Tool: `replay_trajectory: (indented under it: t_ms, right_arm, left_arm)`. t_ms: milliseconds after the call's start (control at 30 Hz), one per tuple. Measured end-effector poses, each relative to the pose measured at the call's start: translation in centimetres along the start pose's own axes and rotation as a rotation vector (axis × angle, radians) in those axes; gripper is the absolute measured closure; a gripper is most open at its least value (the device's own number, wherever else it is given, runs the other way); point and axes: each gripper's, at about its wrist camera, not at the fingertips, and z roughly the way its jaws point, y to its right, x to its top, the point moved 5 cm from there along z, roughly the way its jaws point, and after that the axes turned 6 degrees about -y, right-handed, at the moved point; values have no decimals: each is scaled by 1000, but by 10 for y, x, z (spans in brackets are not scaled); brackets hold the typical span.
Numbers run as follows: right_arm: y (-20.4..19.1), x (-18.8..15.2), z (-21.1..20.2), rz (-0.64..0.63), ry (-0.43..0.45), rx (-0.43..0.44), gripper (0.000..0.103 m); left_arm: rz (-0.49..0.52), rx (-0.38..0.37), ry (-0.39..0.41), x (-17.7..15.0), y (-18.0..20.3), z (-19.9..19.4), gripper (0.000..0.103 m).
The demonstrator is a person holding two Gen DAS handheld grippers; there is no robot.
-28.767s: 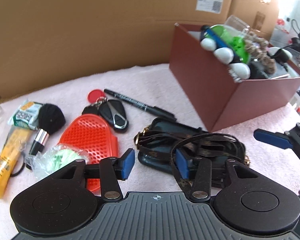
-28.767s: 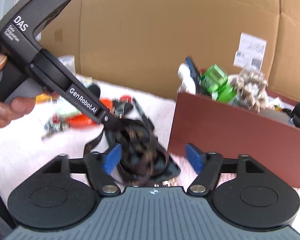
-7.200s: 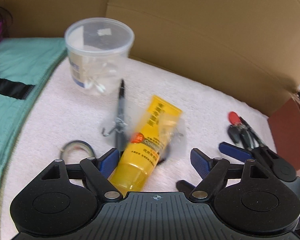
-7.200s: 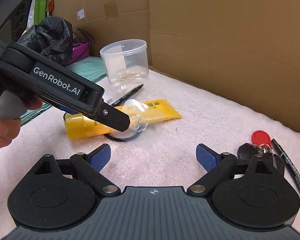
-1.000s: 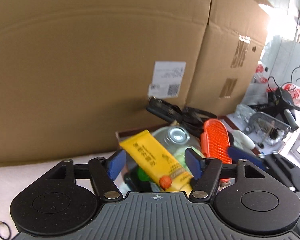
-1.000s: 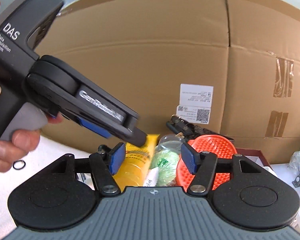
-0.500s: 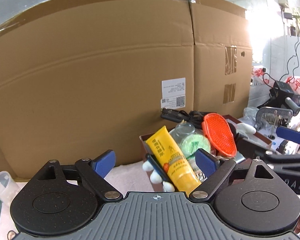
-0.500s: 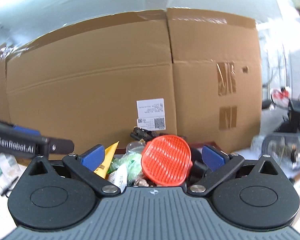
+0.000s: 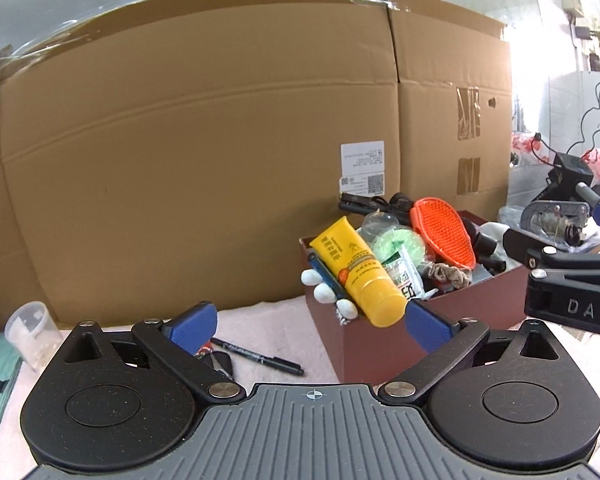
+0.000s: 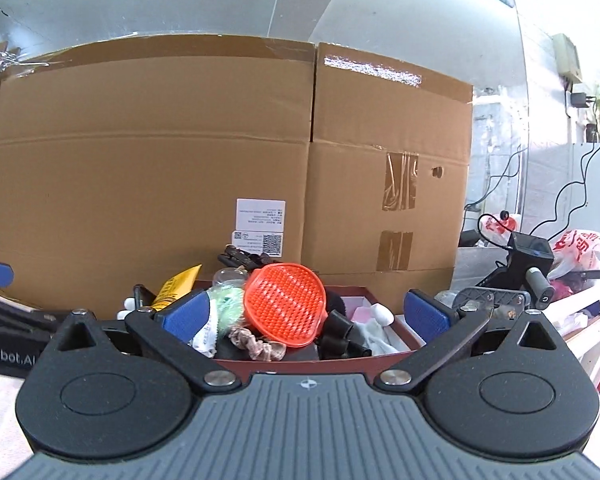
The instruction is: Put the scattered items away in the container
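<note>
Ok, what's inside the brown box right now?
The brown box is heaped with a yellow tube, orange brush, green packet and scrunchie; anything underneath is covered.

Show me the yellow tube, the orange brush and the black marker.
yellow tube (image 9: 354, 268), left wrist view, middle of its body
orange brush (image 10: 284, 305), right wrist view, centre of its bristled face
black marker (image 9: 256, 356), left wrist view, mid-barrel

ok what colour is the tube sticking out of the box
Yellow with an orange band, the tube shows best in the left wrist view.
</note>
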Motion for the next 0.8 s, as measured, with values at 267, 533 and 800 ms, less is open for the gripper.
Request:
replay_trajectory:
  t_ms: [267, 533, 800]
  right_arm:
    - [-4, 1, -3, 10, -8, 19, 0]
    - [1, 1, 7, 37, -23, 1, 0]
    - [12, -10, 9, 36, -57, -28, 0]
  left_arm:
    - [-58, 4, -12, -7, -14, -2, 0]
    - [-55, -9, -9, -3, -9, -1, 0]
    - [-32, -26, -32, -7, 6, 7, 0]
